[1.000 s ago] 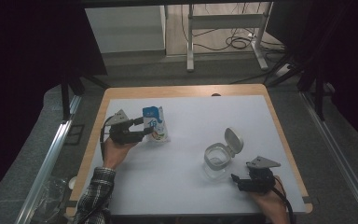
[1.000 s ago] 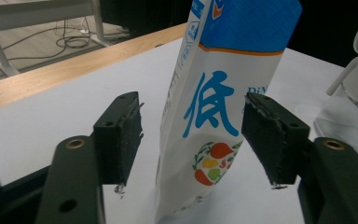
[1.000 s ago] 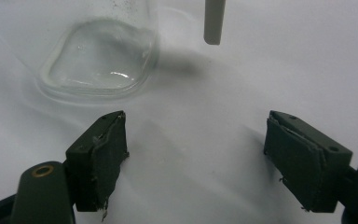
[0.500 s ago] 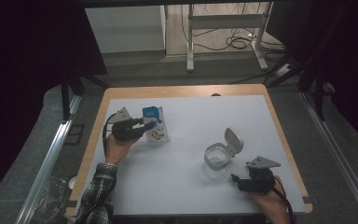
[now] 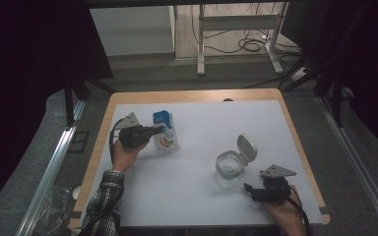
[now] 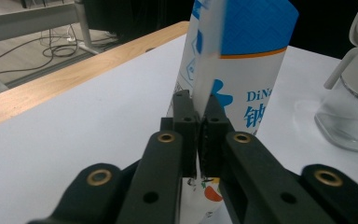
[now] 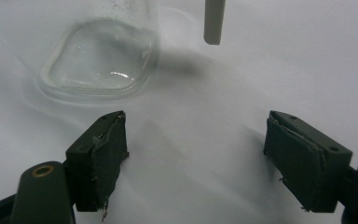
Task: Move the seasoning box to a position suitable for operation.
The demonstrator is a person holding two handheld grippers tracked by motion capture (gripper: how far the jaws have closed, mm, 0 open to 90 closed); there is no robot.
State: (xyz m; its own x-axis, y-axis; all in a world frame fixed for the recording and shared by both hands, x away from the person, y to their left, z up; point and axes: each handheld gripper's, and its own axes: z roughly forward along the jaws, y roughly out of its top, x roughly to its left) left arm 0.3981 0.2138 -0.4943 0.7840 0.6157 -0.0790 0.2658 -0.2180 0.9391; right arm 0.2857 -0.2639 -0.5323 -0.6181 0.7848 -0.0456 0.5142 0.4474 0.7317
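On the table's left, the left gripper (image 6: 199, 135) clamps the blue pouch (image 6: 242, 60); the right gripper (image 7: 196, 158), jaws apart, waits by the open jar (image 5: 231, 164), probably unfilled.

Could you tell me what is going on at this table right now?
A person is working at a white-topped table with a handheld gripper in each hand. The left gripper is shut on the thin edge of a blue and white pouch, near the table's left side. The right gripper is open and holds nothing, its jaws spread just short of a clear glass jar whose hinged lid stands flipped open. Nothing can be seen inside the jar.
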